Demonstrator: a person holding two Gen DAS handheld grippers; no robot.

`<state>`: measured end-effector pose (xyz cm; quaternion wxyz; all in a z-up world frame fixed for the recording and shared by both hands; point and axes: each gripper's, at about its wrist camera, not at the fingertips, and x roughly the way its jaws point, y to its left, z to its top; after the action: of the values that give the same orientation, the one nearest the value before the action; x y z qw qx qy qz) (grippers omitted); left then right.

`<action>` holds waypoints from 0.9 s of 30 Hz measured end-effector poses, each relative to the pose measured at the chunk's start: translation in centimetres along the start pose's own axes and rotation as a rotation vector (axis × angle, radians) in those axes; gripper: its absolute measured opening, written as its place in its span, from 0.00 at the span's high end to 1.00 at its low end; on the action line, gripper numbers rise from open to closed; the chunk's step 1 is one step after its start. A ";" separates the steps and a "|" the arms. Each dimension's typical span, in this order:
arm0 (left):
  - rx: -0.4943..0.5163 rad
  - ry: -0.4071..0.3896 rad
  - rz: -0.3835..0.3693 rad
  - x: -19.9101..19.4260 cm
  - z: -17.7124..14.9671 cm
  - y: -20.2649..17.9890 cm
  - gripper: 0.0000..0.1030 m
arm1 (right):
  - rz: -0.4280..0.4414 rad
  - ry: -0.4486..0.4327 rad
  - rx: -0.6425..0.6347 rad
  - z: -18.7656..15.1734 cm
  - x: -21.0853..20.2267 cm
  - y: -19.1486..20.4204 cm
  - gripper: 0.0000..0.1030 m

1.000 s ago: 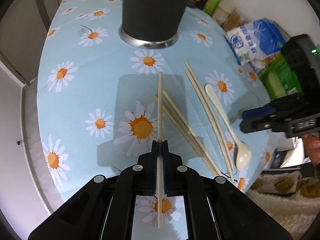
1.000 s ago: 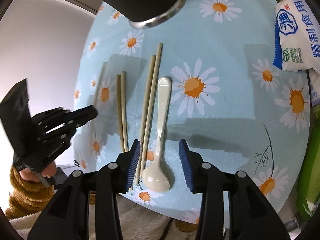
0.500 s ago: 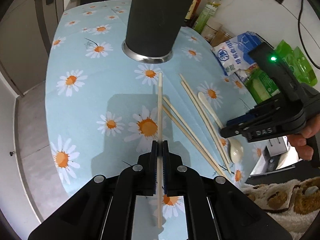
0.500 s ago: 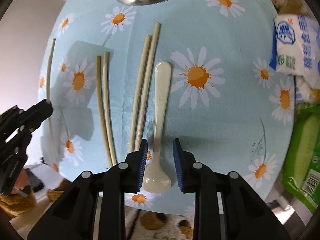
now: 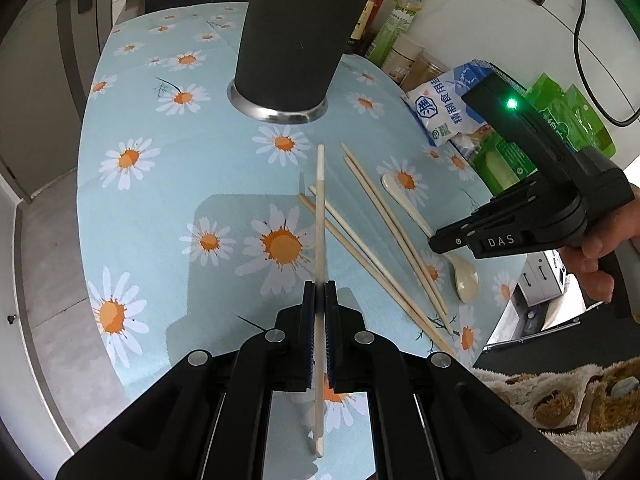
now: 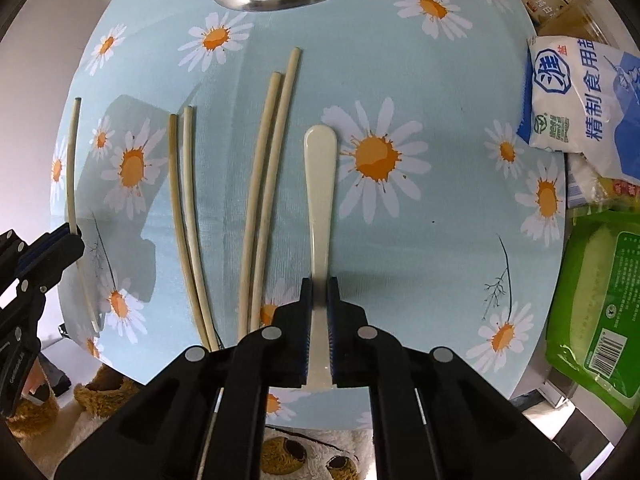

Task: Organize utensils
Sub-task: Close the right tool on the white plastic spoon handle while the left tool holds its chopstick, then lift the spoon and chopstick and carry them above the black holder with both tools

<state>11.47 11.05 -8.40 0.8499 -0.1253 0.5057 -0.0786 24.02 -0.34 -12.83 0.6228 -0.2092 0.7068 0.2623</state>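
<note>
Over the daisy-print blue tabletop (image 5: 168, 216), a long pale wooden chopstick (image 5: 320, 216) is being pinched by the left tool (image 5: 319, 292), while a cream plastic spoon (image 6: 320, 184) is being squeezed by the right tool (image 6: 319, 288), whose jaws have just been closing on it.

**Utensil count, both wrist views**

I count five chopsticks: one (image 5: 320, 216) clamped in the left gripper (image 5: 319, 296), four loose on the daisy tablecloth (image 6: 420, 240), lying as two pairs (image 6: 186, 216) (image 6: 268, 184). One cream spoon (image 6: 320, 200), handle pinched in the right gripper (image 6: 319, 292). One dark holder cup (image 5: 296, 32) with a metal base. Two grippers total. Packets at the table edge: one white-and-blue bag (image 6: 580, 104), at least one green pack (image 6: 596, 312). Bottles behind the cup: can't count them reliably.
</note>
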 end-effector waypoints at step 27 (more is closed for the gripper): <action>-0.153 -0.169 -0.042 -2.4 5.0 -0.7 0.97 | 0.435 -0.433 -0.154 -3.9 -9.5 -6.5 0.92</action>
<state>14.78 11.64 -3.89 0.8756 -0.2064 0.4342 -0.0467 26.33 -8.14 -3.84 0.6705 -0.0389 0.5640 0.4805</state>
